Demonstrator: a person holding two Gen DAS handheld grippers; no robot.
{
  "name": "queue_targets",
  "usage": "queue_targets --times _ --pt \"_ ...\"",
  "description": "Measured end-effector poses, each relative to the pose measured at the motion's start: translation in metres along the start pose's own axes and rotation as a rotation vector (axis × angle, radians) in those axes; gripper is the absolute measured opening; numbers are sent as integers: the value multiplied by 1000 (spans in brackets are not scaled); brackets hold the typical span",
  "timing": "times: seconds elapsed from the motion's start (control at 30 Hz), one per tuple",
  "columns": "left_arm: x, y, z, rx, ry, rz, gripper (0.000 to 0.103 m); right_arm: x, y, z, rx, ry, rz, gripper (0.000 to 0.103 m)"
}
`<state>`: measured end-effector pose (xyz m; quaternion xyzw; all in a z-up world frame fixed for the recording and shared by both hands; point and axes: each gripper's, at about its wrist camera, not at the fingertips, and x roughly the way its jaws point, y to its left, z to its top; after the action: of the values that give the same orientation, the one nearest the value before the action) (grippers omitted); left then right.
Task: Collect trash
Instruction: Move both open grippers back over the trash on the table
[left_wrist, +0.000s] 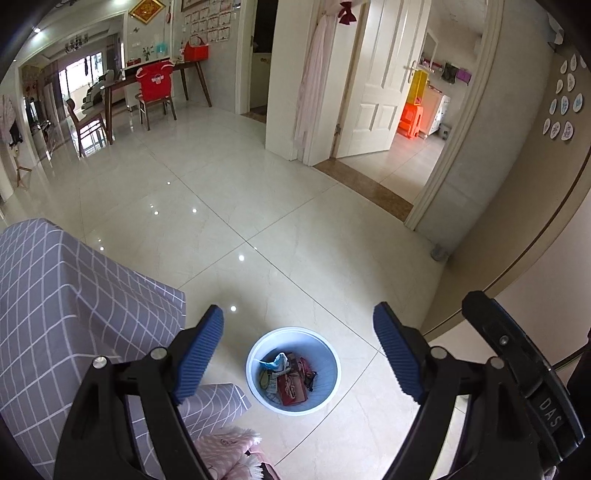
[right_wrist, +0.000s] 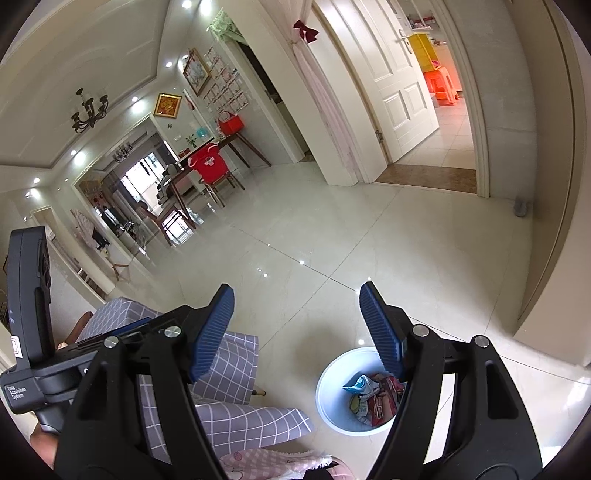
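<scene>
2 grippers hover above a round pale-blue plastic wastebasket (left_wrist: 293, 370) on glossy cream floor tiles (left_wrist: 258, 206).

The left gripper (left_wrist: 298, 349) and right gripper (right_wrist: 297, 328) are both spread wide, holding nothing; crumpled snack wrappers (left_wrist: 286, 376) lie inside the bin, beside a grey checked-fabric sofa (left_wrist: 66, 295).

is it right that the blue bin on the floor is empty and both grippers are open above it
Not quite: the blue bin is not empty. The left wrist view shows wrappers lying inside it. The rest holds: the left gripper and right gripper are both open above it.
</scene>
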<state>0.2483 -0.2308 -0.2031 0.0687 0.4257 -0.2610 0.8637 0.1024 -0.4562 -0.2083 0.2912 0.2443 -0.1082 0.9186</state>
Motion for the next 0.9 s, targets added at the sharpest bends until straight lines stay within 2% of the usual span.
queue_targets --times 0.17,0.37,0.7,0.9 --pt "-26 28 -8 -19 -31 40 81 -4 20 -4 -21 10 30 70" --pt "-69 93 -24 -77 -75 133 84 -1 68 -16 -90 42 96 70" --pt "-138 237 -52 -263 -138 281 85 27 207 -57 -270 154 256 71" --pt "-172 323 -71 -298 -155 405 85 59 295 -88 -375 244 344 71"
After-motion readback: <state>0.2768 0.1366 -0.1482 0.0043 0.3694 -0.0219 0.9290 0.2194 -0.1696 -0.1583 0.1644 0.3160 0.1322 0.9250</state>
